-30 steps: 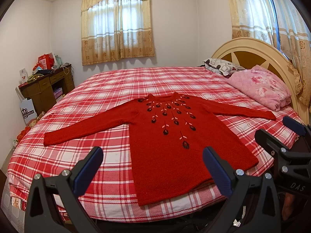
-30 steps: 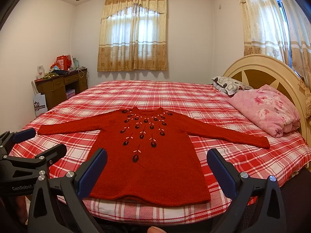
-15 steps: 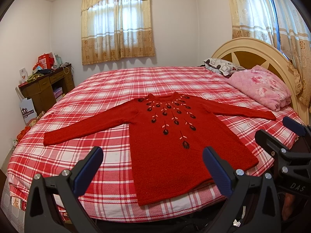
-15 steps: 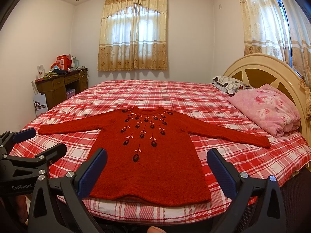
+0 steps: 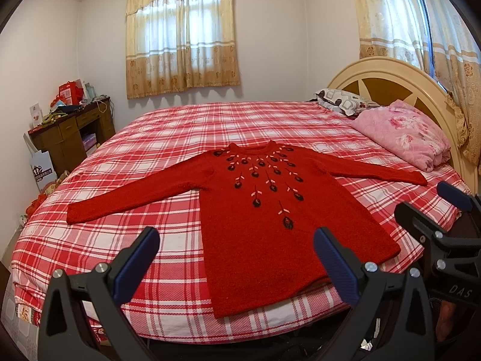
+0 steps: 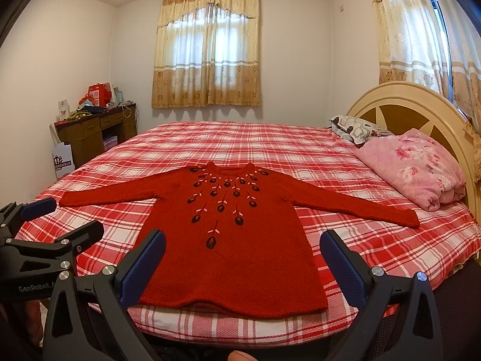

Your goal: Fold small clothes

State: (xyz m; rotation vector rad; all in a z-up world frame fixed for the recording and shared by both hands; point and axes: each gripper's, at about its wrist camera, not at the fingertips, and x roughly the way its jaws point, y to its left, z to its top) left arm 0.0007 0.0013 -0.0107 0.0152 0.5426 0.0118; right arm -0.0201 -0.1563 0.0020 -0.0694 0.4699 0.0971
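Both tools — left tool (image 5: 236, 255) and right tool (image 6: 242, 257) — hang wide apart, empty, above the bed's (image 6: 270, 144) near edge; red sweater (image 6: 234, 234) lies flat, sleeves spread.

One red sweater (image 5: 270, 228), two pillows (image 5: 402, 134), one desk (image 5: 72, 132), two curtained windows (image 5: 183, 33)

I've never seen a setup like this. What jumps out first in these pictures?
A bright red knitted sweater with dark embroidered flowers lies flat, sleeves spread wide, on the red-and-white checked bedspread. Near the camera, the right tongs and the left tongs gape open, empty. A pink floral quilt is bundled by the cream headboard.
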